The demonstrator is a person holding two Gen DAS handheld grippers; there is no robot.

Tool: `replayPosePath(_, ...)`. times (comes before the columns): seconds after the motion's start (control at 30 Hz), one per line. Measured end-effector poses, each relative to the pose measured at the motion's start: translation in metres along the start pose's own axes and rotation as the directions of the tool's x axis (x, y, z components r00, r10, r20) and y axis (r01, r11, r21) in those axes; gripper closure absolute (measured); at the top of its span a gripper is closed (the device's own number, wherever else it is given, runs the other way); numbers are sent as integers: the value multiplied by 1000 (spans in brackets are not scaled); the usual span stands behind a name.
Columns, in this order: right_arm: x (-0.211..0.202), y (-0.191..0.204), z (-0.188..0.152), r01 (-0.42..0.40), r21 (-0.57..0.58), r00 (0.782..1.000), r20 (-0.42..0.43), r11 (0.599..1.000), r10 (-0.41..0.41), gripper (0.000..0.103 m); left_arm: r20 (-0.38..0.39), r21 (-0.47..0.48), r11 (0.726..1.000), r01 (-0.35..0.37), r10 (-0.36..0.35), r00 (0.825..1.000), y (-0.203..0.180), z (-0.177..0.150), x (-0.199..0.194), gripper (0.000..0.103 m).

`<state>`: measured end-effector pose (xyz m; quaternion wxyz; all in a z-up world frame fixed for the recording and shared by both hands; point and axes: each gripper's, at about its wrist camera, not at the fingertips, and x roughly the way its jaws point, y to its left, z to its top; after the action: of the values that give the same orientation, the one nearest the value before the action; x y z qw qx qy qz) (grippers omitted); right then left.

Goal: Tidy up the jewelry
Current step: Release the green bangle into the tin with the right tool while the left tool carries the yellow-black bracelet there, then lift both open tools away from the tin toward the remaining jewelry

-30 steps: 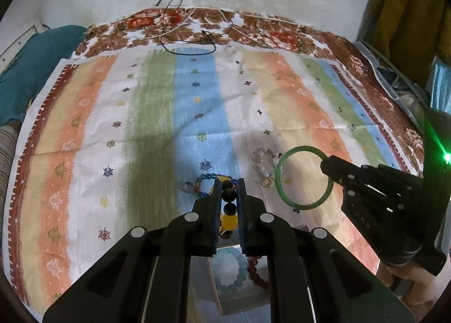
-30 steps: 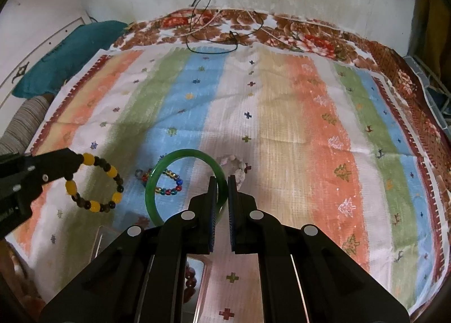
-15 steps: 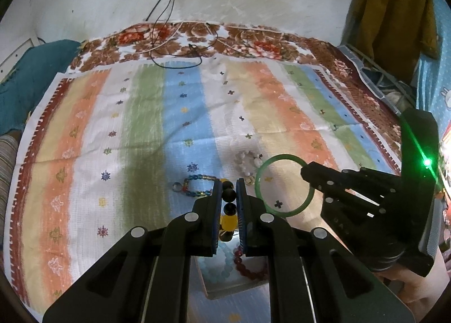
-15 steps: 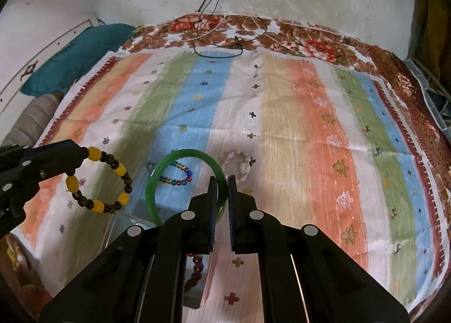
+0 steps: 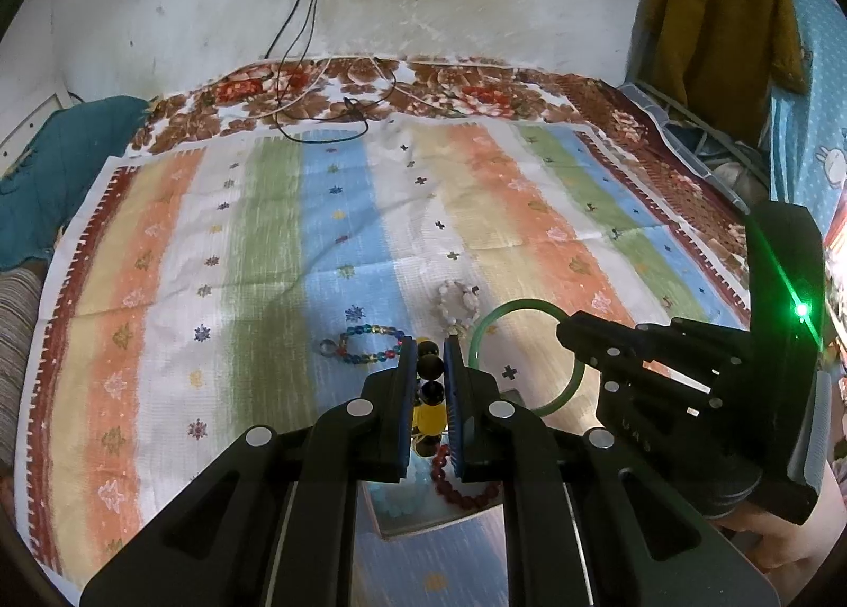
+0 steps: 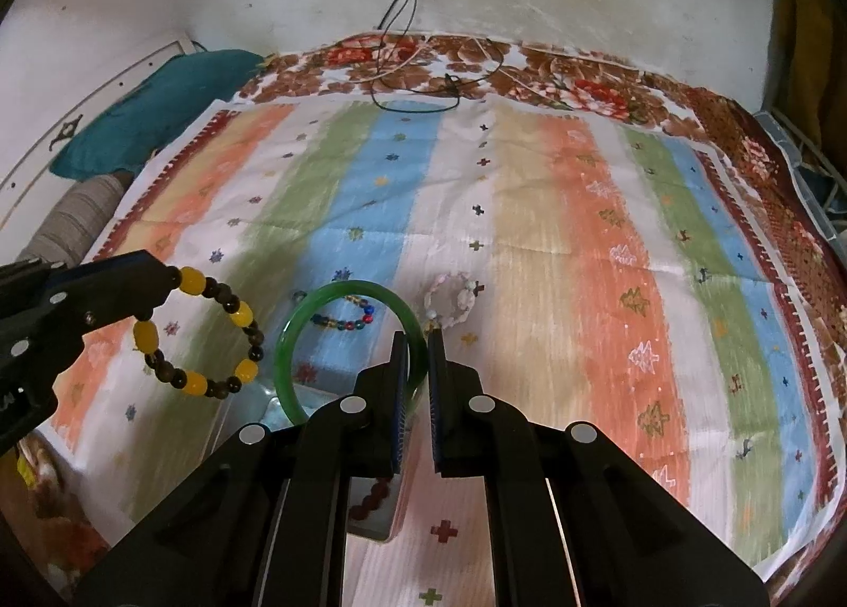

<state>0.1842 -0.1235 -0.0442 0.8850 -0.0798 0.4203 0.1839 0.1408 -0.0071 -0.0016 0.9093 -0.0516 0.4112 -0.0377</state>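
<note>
A: What's the left gripper [image 5: 430, 342] got?

B: It's clamped on a stretchy bracelet of yellow and dark brown round beads [image 6: 198, 337], loop hanging face-on to the other camera, above the striped pastel cloth [image 6: 529, 215]. Gripper tilts steeply down.

A: And the right gripper [image 6: 418, 342]?

B: Pinching the rim of a glossy green jade-like bangle [image 6: 349, 337], ring standing nearly upright (opening toward the camera), also tilted down. Both hang over a small tray [image 5: 423, 517] with a dark red bead bracelet [image 5: 466, 485]. A multicolour glass bead bracelet [image 5: 365, 342] and a pale whitish bead bracelet [image 5: 458, 302] lie flat on the cloth.
</note>
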Motion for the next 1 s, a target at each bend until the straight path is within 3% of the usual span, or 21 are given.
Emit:
replayPosePath(0.57, -12, 8, -16, -30, -12, 1000, -3, 999, 30, 94, 1, -18, 1000, 19, -19, 1000, -3, -15, -11, 93)
replayPosePath(0.6, -11, 8, -16, -37, -14, 999, -8, 999, 37, 93, 2, -21, 1000, 15, -15, 1000, -2, -16, -12, 89)
replayPosePath(0.63, -9, 9, -17, -46, -15, 999, -17, 999, 45, 91, 2, -22, 1000, 7, -7, 1000, -1, -16, -12, 85)
replayPosePath(0.7, -4, 9, -18, -46, -8, 998, -46, 999, 46, 78, -1, -25, 1000, -8, 8, 1000, 1, -15, -11, 77)
replayPosePath(0.73, -2, 8, -18, -38, -2, 998, -52, 999, 38, 64, -5, -27, 1000, -14, 14, 1000, 3, -16, -10, 77)
replayPosePath(1.0, 0, -4, -17, -17, 44, 998, -58, 999, 20, 54, -24, -70, 996, -48, 47, 999, 19, -11, -2, 66)
